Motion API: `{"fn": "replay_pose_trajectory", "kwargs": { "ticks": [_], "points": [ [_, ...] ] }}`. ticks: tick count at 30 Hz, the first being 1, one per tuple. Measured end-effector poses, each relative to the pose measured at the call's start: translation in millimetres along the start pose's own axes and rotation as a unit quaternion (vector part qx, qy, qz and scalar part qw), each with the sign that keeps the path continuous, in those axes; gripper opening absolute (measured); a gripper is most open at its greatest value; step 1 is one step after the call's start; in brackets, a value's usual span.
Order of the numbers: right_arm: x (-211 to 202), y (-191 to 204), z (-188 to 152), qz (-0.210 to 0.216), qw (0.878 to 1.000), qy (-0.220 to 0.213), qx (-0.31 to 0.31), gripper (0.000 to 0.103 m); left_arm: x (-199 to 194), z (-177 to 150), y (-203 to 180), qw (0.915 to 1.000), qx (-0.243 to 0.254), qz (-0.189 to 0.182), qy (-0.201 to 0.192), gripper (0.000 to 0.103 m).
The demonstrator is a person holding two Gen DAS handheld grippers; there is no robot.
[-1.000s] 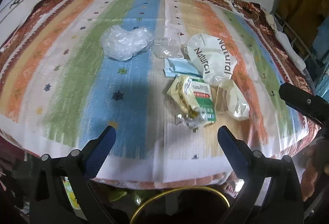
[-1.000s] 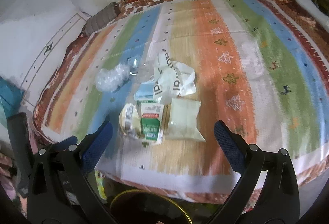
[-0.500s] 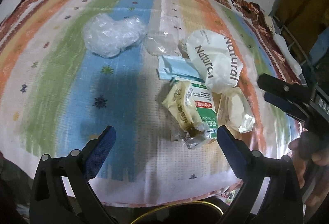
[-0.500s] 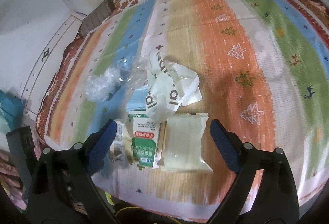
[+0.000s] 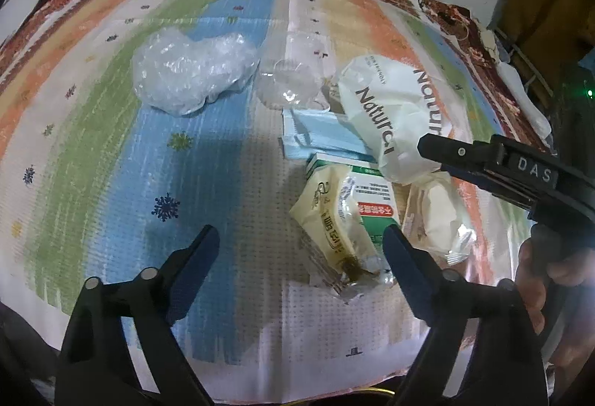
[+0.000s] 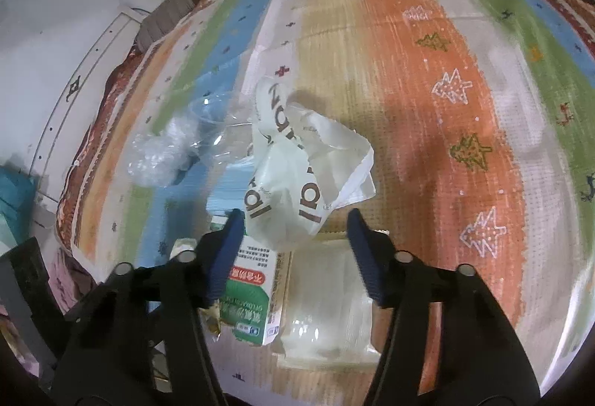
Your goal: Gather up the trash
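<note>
my right hand-held gripper (image 6: 295,216) is closing, half-narrowed, over the white "natural" bag (image 6: 297,182) lying just ahead between its fingers, untouched. my left hand-held gripper (image 5: 301,238), closing but wide, sits farther off.

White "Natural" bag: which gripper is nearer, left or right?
Right. The right gripper has the white "Natural" bag between its closing jaws, pads not yet pressing. The left gripper hangs short of it, over the yellow wrapper.

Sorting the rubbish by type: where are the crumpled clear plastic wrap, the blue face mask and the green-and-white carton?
Crumpled clear plastic wrap (image 5: 193,71), left wrist view, centre.
Blue face mask (image 5: 323,138), left wrist view, pleats.
Green-and-white carton (image 6: 253,298), right wrist view, printed face.
</note>
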State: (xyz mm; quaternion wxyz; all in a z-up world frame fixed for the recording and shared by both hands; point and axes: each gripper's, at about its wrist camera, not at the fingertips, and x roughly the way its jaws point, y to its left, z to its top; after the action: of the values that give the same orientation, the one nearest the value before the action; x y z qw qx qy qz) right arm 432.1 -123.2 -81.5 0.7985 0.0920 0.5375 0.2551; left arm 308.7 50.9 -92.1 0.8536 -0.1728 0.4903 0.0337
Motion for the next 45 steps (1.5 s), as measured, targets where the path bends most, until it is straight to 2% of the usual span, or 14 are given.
{"fn": "replay_pose_trajectory", "kwargs": {
  "ticks": [1,3,6,8,9,11,13,16,22,33,39,43,45],
  "points": [
    [2,0,2,-0.004,1.0,0.002,-0.001,0.044,2,1,0,1.0,-0.001,-0.001,0.001,0.082],
    [10,-3,4,-0.015,1.0,0.014,0.0,0.032,4,3,0,1.0,-0.004,-0.005,0.004,0.078],
    [17,-7,5,-0.009,1.0,0.024,0.017,0.023,7,4,-4,0.9999,0.0,-0.01,0.01,0.063],
    [18,-4,6,-0.009,1.0,0.022,0.01,0.016,10,5,-9,0.9997,0.009,-0.02,0.014,0.05],
    [17,-3,6,-0.013,1.0,0.019,0.003,0.015,10,5,-13,0.9995,0.016,-0.023,0.014,0.047],
    [13,0,6,-0.021,1.0,0.011,-0.008,0.013,9,4,-20,0.9994,0.032,-0.011,0.009,0.033],
    [9,0,7,-0.022,1.0,0.005,-0.006,0.011,6,4,-23,0.9993,0.035,-0.017,0.005,0.022],
    [1,1,8,-0.026,1.0,-0.005,-0.007,0.009,2,7,-25,0.9993,0.034,-0.018,0.001,0.016],
    [-16,19,10,-0.037,0.998,-0.032,-0.05,0.006,-10,17,-21,0.9996,0.013,-0.026,-0.004,0.015],
    [-68,57,-4,-0.05,0.988,-0.09,-0.112,0.004,-45,26,-23,0.9971,-0.004,-0.068,-0.034,0.014],
    [-87,55,-20,-0.089,0.98,-0.091,-0.15,0.004,-57,24,-19,0.9948,-0.029,-0.091,-0.034,0.014],
    [-107,58,-27,-0.074,0.981,-0.104,-0.144,0.003,-70,24,-19,0.9936,-0.031,-0.101,-0.04,0.014],
    [-118,64,-32,-0.052,0.984,-0.101,-0.138,0.004,-78,22,-17,0.9928,-0.034,-0.107,-0.043,0.014]
  ]
}}
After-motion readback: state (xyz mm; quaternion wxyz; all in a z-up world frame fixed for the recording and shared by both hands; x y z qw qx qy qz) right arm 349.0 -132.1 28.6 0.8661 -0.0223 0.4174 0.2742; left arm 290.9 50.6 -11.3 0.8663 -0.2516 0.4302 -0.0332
